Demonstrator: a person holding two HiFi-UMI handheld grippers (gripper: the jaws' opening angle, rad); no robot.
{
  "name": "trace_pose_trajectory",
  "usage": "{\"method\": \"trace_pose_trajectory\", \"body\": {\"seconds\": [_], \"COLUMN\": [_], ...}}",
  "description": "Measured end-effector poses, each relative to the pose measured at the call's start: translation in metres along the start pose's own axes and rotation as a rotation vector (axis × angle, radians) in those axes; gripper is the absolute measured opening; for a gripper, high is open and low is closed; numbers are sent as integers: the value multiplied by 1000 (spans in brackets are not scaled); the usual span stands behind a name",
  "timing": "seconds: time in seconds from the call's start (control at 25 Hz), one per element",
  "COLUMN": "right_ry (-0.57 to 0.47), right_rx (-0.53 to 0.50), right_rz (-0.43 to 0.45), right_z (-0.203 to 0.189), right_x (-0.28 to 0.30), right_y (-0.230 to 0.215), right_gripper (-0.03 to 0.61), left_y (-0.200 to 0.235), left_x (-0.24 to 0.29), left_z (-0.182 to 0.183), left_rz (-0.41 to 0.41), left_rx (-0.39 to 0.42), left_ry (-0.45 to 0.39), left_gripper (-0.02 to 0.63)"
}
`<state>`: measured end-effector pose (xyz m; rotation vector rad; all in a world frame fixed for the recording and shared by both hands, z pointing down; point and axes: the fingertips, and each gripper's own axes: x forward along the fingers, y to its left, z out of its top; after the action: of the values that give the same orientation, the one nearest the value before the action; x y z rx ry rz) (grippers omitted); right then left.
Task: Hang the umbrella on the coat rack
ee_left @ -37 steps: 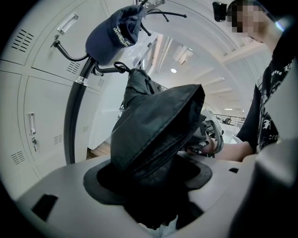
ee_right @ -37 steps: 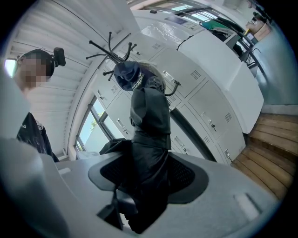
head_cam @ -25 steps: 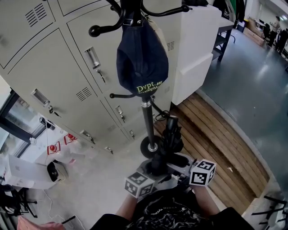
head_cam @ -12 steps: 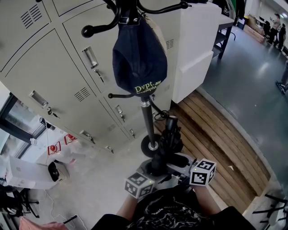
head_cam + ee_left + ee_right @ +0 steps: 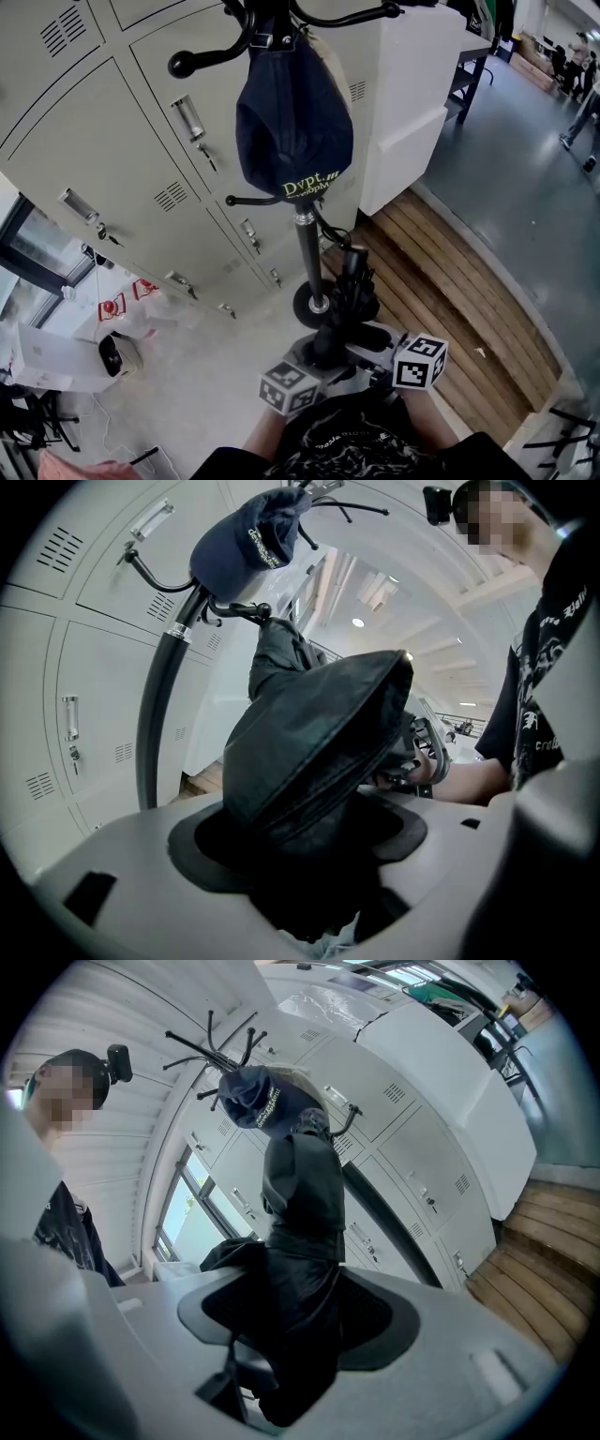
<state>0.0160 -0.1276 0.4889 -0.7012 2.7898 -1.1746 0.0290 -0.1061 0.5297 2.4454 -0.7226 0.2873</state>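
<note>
1. Black fabric fills both claws: the folded black fabric umbrella [image 5: 350, 289] is held low in front of the person, not yet on any hook.
2. In the left gripper view, the left gripper [image 5: 302, 860] is pinched on the bunched lower canopy of the umbrella [image 5: 314, 733]. The cloth packs the gap between the grey jaws and bulges out above them.
3. In the right gripper view, the right gripper [image 5: 286, 1335] is likewise clamped on the umbrella [image 5: 302, 1194]. The dark folds stand up from between its jaws and a loose strap hangs below.
4. From the head view, the left gripper [image 5: 311, 361] and the right gripper [image 5: 375, 345] sit side by side. Their black-and-white square-marker cubes [image 5: 419, 361] are nearest the person's body.
5. The umbrella points away from the person and its far end is just beside the round base of the black metal coat rack [image 5: 307, 251].
6. A navy blue fabric cap with green lettering [image 5: 295, 122] hangs from the upper part of the coat rack, and a ball-tipped black hook [image 5: 200, 61] juts out to its left.
7. A shorter curved hook [image 5: 248, 200] sticks out from the pole just under the cap, bare.
8. Pale grey metal lockers [image 5: 112, 159] stand behind the coat rack, and a white boxy cabinet [image 5: 412, 94] stands to their right.
9. A slatted brown wooden platform [image 5: 450, 281] runs along the floor to the right of the base.
</note>
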Motion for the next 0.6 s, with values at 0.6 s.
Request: {"method": "trace_pose_trajectory", "body": {"seconds": [0.6], "right_ry": [58], "right_rx": [8], "right_rz": [6], "right_z": [1], "right_x": [15], "right_y": [-19], "right_gripper": [256], "left_y": [20], "left_x": [11], "left_z": [0], "left_rz": [24], "left_rx": [-61], "left_ry": [-9], "left_gripper": [324]}}
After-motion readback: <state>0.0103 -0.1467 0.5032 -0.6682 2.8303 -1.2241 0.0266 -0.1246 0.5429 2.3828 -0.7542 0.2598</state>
